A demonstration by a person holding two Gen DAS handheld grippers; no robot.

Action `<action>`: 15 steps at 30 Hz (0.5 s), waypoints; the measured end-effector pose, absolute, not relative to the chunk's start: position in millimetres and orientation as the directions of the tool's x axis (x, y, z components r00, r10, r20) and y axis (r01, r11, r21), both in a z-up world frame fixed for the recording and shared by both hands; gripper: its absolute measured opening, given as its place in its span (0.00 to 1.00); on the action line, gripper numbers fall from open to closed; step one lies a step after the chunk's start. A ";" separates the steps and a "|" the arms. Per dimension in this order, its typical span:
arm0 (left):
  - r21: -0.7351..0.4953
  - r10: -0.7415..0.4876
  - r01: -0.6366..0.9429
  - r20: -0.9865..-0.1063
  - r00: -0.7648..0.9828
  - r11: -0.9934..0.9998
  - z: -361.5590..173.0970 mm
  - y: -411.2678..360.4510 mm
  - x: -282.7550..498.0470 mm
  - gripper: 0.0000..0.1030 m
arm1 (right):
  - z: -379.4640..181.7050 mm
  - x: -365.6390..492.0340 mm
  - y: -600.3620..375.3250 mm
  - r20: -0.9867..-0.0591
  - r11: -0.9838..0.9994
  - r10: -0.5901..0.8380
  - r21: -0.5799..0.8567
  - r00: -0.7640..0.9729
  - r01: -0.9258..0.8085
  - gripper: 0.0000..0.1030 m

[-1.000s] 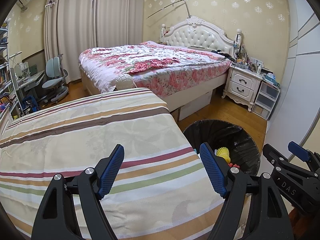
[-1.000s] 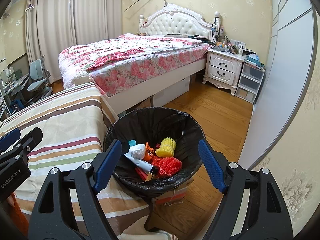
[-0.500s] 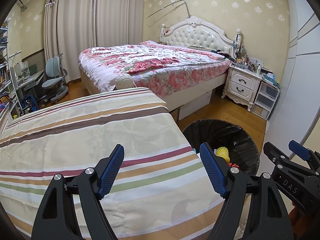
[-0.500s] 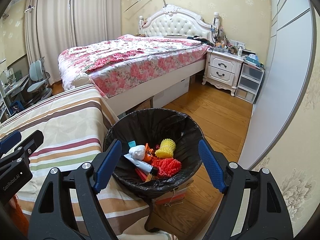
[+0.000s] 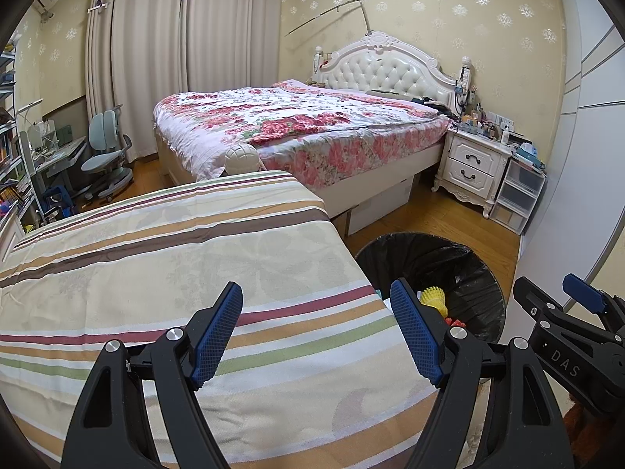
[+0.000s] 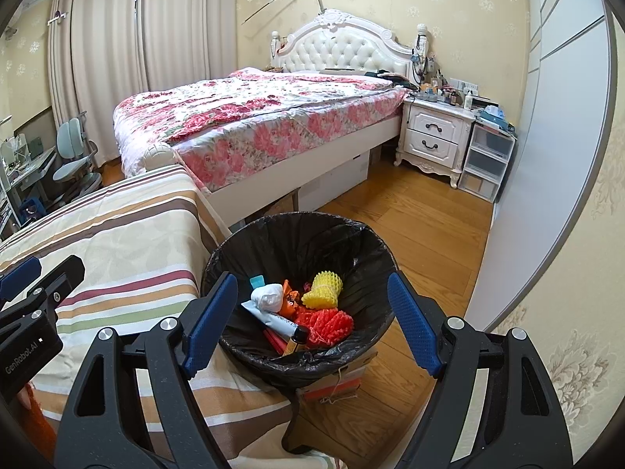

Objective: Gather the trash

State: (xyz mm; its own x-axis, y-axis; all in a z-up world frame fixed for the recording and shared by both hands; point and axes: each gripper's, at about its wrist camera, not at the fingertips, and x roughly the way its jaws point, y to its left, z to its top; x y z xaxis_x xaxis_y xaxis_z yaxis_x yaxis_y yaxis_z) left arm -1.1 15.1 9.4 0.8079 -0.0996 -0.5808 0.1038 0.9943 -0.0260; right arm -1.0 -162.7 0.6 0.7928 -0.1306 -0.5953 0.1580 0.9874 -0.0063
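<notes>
While both grippers gape empty, the left gripper (image 5: 316, 328) hangs over the striped cloth (image 5: 175, 273), and the bin (image 6: 300, 242), holding trash (image 6: 312, 305), sits between the right gripper's (image 6: 312, 320) fingers.

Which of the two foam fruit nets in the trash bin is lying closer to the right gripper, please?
The red foam net. It lies at the near side of the black-lined trash bin, whereas the yellow foam net sits behind it, farther from the right gripper.
</notes>
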 end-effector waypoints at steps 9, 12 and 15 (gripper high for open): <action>-0.027 -0.100 0.104 -0.582 0.807 0.994 9.2 15.1 -1.2 0.73 | 1.5 -0.9 -163.0 -0.595 0.987 -0.130 -0.006 0.793 0.158 0.75; -0.027 -0.100 0.104 -0.581 0.808 0.994 9.2 15.0 -1.4 0.73 | 1.6 -1.2 -163.0 -0.594 0.987 -0.131 -0.006 0.794 0.158 0.75; -0.027 -0.101 0.104 -0.581 0.808 0.994 9.2 15.2 -1.3 0.73 | 1.3 -1.3 -163.2 -0.594 0.987 -0.131 -0.005 0.794 0.159 0.75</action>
State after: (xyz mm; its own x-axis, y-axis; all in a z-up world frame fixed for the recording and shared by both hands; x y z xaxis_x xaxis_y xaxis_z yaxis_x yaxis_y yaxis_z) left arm -1.3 15.2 9.2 0.8076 -0.1006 -0.5811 0.1042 0.9942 -0.0272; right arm -1.3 -163.2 1.3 0.7935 -0.1308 -0.5943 0.1592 0.9872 -0.0047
